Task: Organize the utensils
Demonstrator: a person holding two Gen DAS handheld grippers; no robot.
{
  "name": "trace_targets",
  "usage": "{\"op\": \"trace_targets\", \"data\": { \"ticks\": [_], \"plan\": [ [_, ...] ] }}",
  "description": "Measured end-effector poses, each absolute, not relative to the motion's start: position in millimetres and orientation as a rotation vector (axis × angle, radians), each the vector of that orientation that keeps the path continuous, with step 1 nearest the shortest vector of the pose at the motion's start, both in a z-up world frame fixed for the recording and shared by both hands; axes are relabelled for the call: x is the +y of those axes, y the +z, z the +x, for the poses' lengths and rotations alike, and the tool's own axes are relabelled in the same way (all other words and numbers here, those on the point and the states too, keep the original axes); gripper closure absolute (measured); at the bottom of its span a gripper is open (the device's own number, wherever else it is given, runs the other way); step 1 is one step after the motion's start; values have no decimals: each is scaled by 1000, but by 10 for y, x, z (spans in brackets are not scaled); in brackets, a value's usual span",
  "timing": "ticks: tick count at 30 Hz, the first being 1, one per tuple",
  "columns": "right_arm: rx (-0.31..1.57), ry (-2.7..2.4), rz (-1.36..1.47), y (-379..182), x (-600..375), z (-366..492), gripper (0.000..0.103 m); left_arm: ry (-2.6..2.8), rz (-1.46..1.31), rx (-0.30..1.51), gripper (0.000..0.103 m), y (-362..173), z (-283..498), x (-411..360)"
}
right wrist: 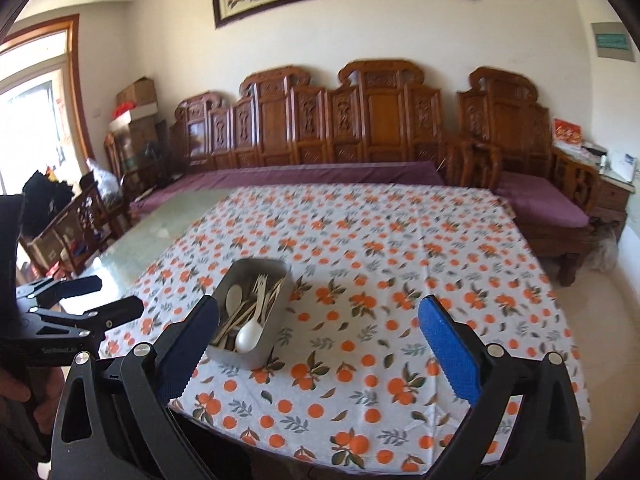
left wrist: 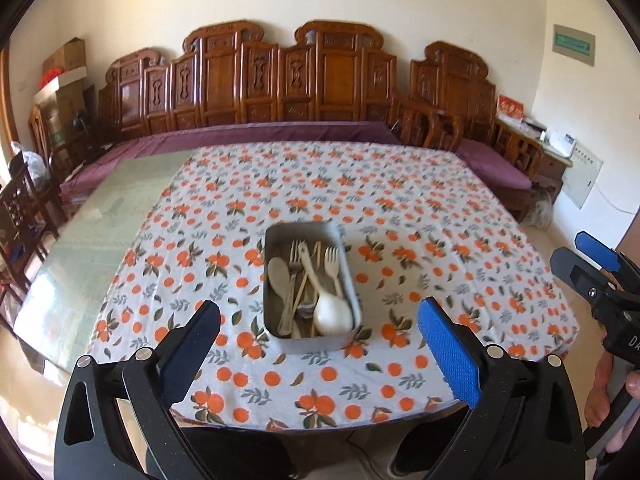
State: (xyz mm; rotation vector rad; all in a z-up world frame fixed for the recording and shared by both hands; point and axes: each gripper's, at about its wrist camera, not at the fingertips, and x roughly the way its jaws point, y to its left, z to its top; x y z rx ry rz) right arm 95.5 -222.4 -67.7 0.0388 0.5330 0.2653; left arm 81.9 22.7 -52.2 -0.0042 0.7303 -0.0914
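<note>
- A grey metal tray is sitting on the counter, on a white tablecloth printed with oranges and leaves, a little toward the near edge.
- Inside the tray, the utensils are lying jumbled together, all roughly lengthwise: a white spoon with its bowl at the near end, a pale spoon along the left wall, a metal fork, a light-coloured fork on the right, and some chopsticks crossing under them.
- The left gripper is hovering over the near edge of the counter with its fingers spread wide and holding nothing; the tray is showing between them, further ahead and not touching them.
- The right gripper is likewise hanging released and empty, with the tray lying just beside its left finger in the right wrist view.
- In that view the white spoon is resting at the tray's near end.
- Each gripper is appearing at the edge of the other's view: the right gripper on the right, the left gripper on the left, both off to the sides of the tray.
- The cloth is covering only part of the counter; a bare greenish surface is showing to the left.
- A carved wooden bench with a purple cushion is standing behind the counter against the wall.
</note>
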Motion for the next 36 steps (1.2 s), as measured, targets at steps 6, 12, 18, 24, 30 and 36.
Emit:
{"op": "trace_targets", "data": {
  "ticks": [6, 12, 18, 24, 30, 36],
  "plan": [
    [428, 226, 29, -341, -2364, 710, 3, -81, 7, 643, 8, -210, 629, 120],
    [367, 206, 17, -150, -2418, 587, 3, -82, 5, 577, 8, 21, 463, 71],
    [353, 198, 19, -122, -2434, 535, 3, -79, 19, 547, 8, 97, 383, 22],
    [352, 191, 24, -133, -2450, 521, 3, -73, 26, 535, 8, 101, 351, -2],
    [353, 188, 24, -139, -2448, 513, 3, -76, 12, 526, 8, 110, 336, 14],
    [355, 187, 26, -148, -2455, 520, 3, -75, 10, 522, 8, 101, 324, 16]
  ]
}}
